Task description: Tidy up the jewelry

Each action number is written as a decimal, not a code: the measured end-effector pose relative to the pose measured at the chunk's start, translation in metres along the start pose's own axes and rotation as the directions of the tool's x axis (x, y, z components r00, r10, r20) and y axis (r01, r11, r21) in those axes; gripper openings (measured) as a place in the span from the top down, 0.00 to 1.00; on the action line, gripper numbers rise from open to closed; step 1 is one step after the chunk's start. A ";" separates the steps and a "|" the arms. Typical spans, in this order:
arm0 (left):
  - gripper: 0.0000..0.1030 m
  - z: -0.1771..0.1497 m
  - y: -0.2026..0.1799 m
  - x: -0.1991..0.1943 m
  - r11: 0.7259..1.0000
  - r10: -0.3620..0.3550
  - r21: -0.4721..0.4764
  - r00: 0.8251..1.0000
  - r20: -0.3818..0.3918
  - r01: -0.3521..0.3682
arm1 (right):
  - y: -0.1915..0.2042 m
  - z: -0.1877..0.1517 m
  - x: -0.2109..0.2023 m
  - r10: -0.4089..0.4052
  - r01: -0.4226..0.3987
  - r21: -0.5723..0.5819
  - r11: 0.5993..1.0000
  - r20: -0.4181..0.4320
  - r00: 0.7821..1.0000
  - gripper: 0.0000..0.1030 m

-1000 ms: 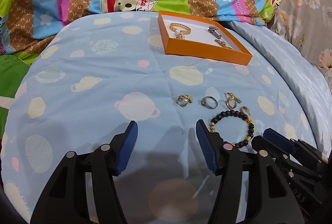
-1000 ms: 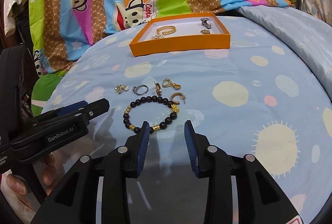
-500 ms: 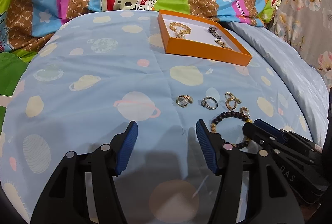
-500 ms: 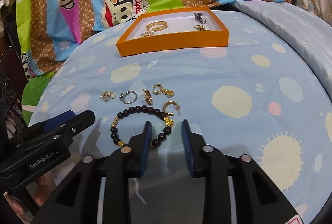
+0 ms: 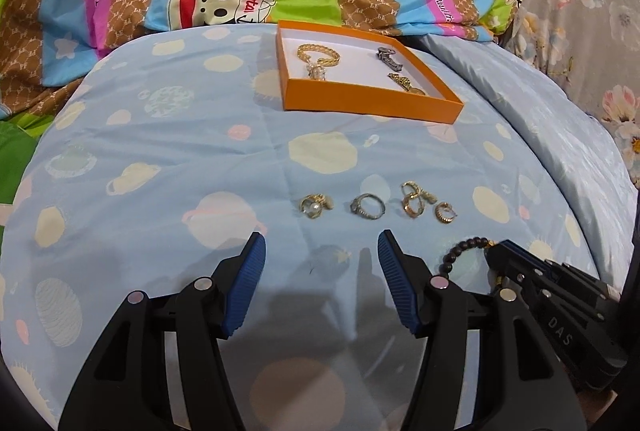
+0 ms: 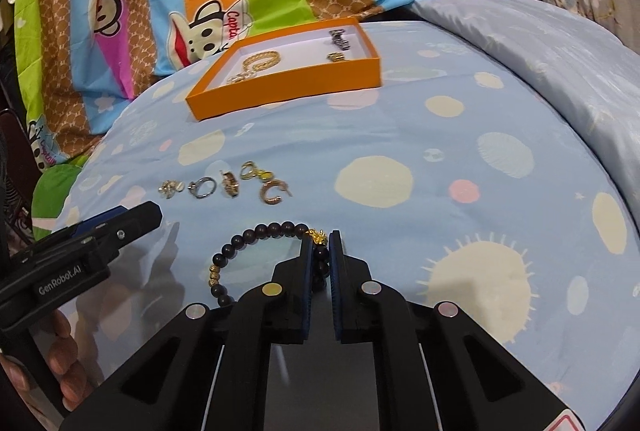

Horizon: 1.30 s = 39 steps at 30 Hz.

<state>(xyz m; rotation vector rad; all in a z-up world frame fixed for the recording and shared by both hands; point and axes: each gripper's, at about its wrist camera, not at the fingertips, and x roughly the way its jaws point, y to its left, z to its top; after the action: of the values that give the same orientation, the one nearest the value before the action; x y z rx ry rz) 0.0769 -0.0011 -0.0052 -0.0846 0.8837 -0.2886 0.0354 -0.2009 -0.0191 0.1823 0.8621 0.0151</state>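
Bracelet pinched on the bedspread

Your right tongs [image 6: 321, 245] clamp the bead bracelet [image 6: 256, 237], its loop lying left of them; your left tongs [image 5: 322, 251] stand apart, empty, just beside it.

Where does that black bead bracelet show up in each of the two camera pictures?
Left wrist view: black bead bracelet at lower right, partly hidden behind the right tool.
Right wrist view: low centre, pinched between the right tool's pads.
Shared landmark: the orange box farther back on the blue bedspread.
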 end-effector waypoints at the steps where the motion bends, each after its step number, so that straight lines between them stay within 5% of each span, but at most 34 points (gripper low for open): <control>1: 0.45 0.002 -0.001 0.003 1.000 0.005 0.000 1.000 -0.001 -0.005 | -0.002 -0.001 -0.001 -0.002 0.002 0.003 1.000 0.000 1.000 0.93; 16: 0.53 0.014 0.007 0.023 0.999 0.042 0.007 0.999 -0.015 -0.042 | -0.010 -0.002 0.001 0.031 -0.030 0.029 0.999 -0.008 0.999 0.93; 25: 0.53 0.011 -0.020 0.020 0.996 -0.078 0.030 0.996 -0.044 0.079 | -0.011 -0.002 0.001 0.034 -0.034 0.031 0.999 -0.008 0.999 0.93; 33: 0.67 0.018 -0.027 0.036 0.998 -0.036 0.055 0.998 -0.042 0.038 | -0.010 -0.002 0.001 0.036 -0.036 0.033 0.999 -0.008 0.999 0.93; 39: 0.68 0.020 -0.033 0.039 0.996 -0.010 0.090 0.999 -0.030 0.013 | -0.010 -0.002 0.001 0.037 -0.037 0.034 0.999 -0.009 0.999 0.93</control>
<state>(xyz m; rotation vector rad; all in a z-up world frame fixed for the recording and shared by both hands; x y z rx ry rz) 0.1090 -0.0444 -0.0159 -0.0018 0.8985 -0.3411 0.0339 -0.2108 -0.0226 0.2299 0.8686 0.0363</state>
